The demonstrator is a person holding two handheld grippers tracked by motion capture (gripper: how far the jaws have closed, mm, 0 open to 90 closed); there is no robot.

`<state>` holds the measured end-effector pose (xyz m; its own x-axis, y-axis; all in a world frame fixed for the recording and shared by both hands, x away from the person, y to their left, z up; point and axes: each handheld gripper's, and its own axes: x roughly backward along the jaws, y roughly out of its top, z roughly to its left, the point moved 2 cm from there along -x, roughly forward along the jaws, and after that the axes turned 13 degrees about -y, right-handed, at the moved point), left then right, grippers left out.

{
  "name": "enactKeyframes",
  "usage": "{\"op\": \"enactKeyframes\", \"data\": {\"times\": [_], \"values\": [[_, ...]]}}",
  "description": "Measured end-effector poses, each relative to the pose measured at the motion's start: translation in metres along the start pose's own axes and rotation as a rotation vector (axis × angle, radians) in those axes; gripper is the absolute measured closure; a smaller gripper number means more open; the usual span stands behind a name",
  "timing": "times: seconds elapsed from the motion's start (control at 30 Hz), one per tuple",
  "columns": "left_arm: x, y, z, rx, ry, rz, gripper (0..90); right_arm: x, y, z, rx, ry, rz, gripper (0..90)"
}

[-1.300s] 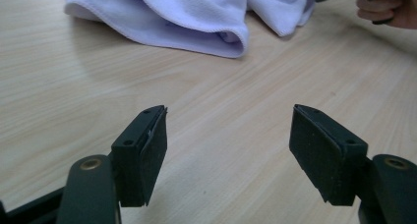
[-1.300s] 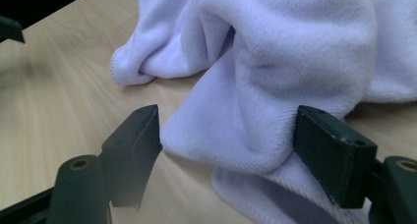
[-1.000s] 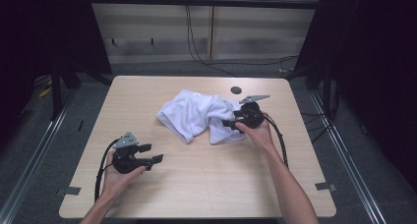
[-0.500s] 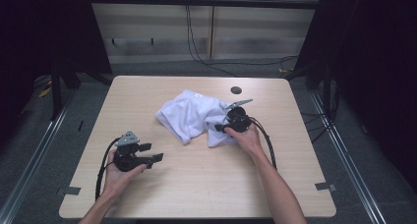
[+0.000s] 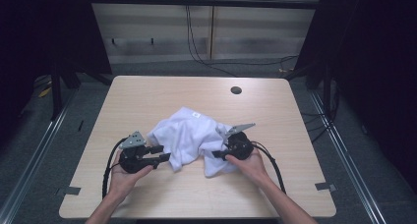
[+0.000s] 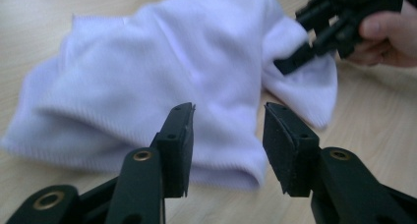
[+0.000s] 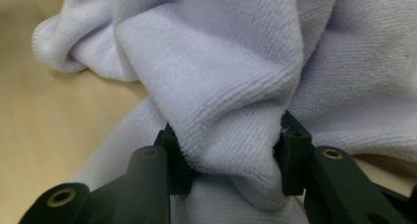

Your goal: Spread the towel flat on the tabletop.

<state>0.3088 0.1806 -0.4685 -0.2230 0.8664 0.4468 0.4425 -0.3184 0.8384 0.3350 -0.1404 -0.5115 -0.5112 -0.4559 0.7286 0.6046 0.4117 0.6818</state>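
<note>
A crumpled white towel (image 5: pixel 184 133) lies on the front middle of the wooden table (image 5: pixel 147 96). My right gripper (image 5: pixel 219 150) is at the towel's right side, and its jaws have just closed on a thick fold. In the right gripper view that fold of towel (image 7: pixel 221 62) bulges between the pads of the right gripper (image 7: pixel 228 130). My left gripper (image 5: pixel 162 153) rests at the towel's left edge. Its jaws have just been closing and stand half apart. In the left gripper view nothing is pinched in the left gripper (image 6: pixel 228 111), and the towel (image 6: pixel 147 71) lies just beyond the tips.
A round cable hole (image 5: pixel 236 90) sits near the table's far right. Tape marks (image 5: pixel 71 190) are stuck at the front corners. Black cables trail from both grippers toward the front edge. Dark floor and metal rails surround the table.
The right gripper has pulled the towel from the far middle toward the front and left, up to the left gripper. The left gripper's jaws have narrowed; that hand shifted slightly.
</note>
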Motion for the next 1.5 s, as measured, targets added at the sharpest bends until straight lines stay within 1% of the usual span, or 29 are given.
{"op": "enactKeyframes", "data": {"times": [0.13,0.23,0.3,0.33,0.37,0.4,0.47,0.53,0.57,0.6,0.63,0.67,0.7,0.73,0.8,0.87,0.93,1.0,1.03,1.1,1.13,1.17,1.2,1.27,1.37,1.4,1.43,1.47,1.5], "values": [[-0.004,-0.005,-0.002,0.033,-0.009,0.026,56.8,0.017,-0.019,0.019,0.019,0.042,-0.007,55.0],[-0.016,-0.006,-0.006,0.055,-0.016,0.086,47.8,0.03,-0.029,0.032,0.05,0.064,0.017,47.9],[-0.025,-0.005,-0.011,0.043,-0.023,0.111,43.0,0.04,-0.033,0.039,0.06,0.08,0.028,42.6],[-0.025,-0.005,-0.011,0.043,-0.023,0.111,42.4,0.045,-0.034,0.041,0.075,0.094,0.009,40.7],[-0.03,-0.004,-0.014,0.036,-0.029,0.124,40.9,0.05,-0.034,0.04,0.084,0.085,-0.005,38.8],[-0.037,-0.005,-0.014,0.025,-0.006,0.148,39.3,0.056,-0.032,0.038,0.077,0.076,-0.007,36.3],[-0.041,-0.007,-0.013,0.028,-0.004,0.162,38.2,0.068,-0.027,0.028,0.05,0.09,-0.07,35.3],[-0.048,-0.015,-0.005,0.07,0.029,0.215,38.6,0.076,-0.02,0.014,0.005,0.081,-0.114,34.8],[-0.05,-0.017,-0.003,0.069,0.033,0.223,41.1,0.077,-0.016,0.008,-0.004,0.068,-0.131,34.9],[-0.049,-0.017,-0.002,0.043,0.042,0.238,44.8,0.076,-0.012,0.002,-0.002,0.049,-0.139,35.6],[-0.049,-0.017,-0.002,0.043,0.042,0.238,50.4,0.076,-0.012,0.002,-0.002,0.049,-0.139,35.6],[-0.05,-0.016,-0.001,0.036,0.057,0.242,57.6,0.065,-0.005,-0.011,-0.02,0.025,-0.128,36.1],[-0.049,-0.015,0.002,0.027,0.061,0.251,63.7,0.057,-0.003,-0.016,-0.026,0.013,-0.117,36.2],[-0.046,-0.016,0.008,0.018,0.051,0.244,70.1,0.048,0.0,-0.02,-0.024,0.007,-0.11,36.6],[-0.043,-0.016,0.013,0.039,0.034,0.236,75.9,0.03,0.002,-0.024,-0.038,-0.003,-0.085,36.2],[-0.041,-0.015,0.015,0.028,0.071,0.236,78.0,0.015,0.0,-0.024,-0.045,0.02,-0.069,36.6],[-0.037,-0.015,0.018,0.049,0.102,0.23,77.3,0.006,-0.003,-0.016,-0.004,-0.009,-0.021,40.8],[-0.035,-0.015,0.021,0.068,0.113,0.216,74.2,0.005,-0.004,-0.012,0.013,-0.007,-0.019,43.8],[-0.03,-0.016,0.026,0.084,0.145,0.207,72.4,0.007,-0.004,-0.004,0.027,0.013,-0.011,62.2],[-0.025,-0.016,0.031,0.098,0.165,0.186,69.1,0.011,-0.004,0.003,0.053,0.038,-0.008,71.8],[-0.025,-0.016,0.031,0.098,0.165,0.186,66.5,0.011,-0.004,0.003,0.053,0.038,-0.008,71.8],[-0.022,-0.016,0.032,0.095,0.168,0.164,61.1,0.018,-0.003,0.011,0.055,0.063,-0.015,75.8],[-0.017,-0.014,0.03,0.077,0.142,0.111,55.4,0.021,-0.002,0.013,0.06,0.069,-0.021,76.3],[-0.012,-0.007,0.021,0.055,0.07,0.04,50.7,0.031,0.0,0.017,0.071,0.095,-0.055,75.7],[-0.013,0.01,-0.003,-0.02,0.013,-0.018,43.5,0.044,0.006,0.018,0.055,0.124,-0.105,74.5],[-0.015,0.015,-0.011,-0.035,-0.003,-0.023,42.2,0.047,0.008,0.018,0.054,0.117,-0.117,74.0],[-0.015,0.015,-0.011,-0.035,-0.003,-0.023,40.1,0.047,0.008,0.018,0.054,0.117,-0.117,74.0],[-0.022,0.022,-0.025,-0.057,-0.038,-0.048,38.4,0.051,0.013,0.016,0.024,0.131,-0.148,74.5],[-0.022,0.022,-0.025,-0.057,-0.038,-0.048,38.2,0.053,0.014,0.016,0.018,0.132,-0.154,74.8]]}}
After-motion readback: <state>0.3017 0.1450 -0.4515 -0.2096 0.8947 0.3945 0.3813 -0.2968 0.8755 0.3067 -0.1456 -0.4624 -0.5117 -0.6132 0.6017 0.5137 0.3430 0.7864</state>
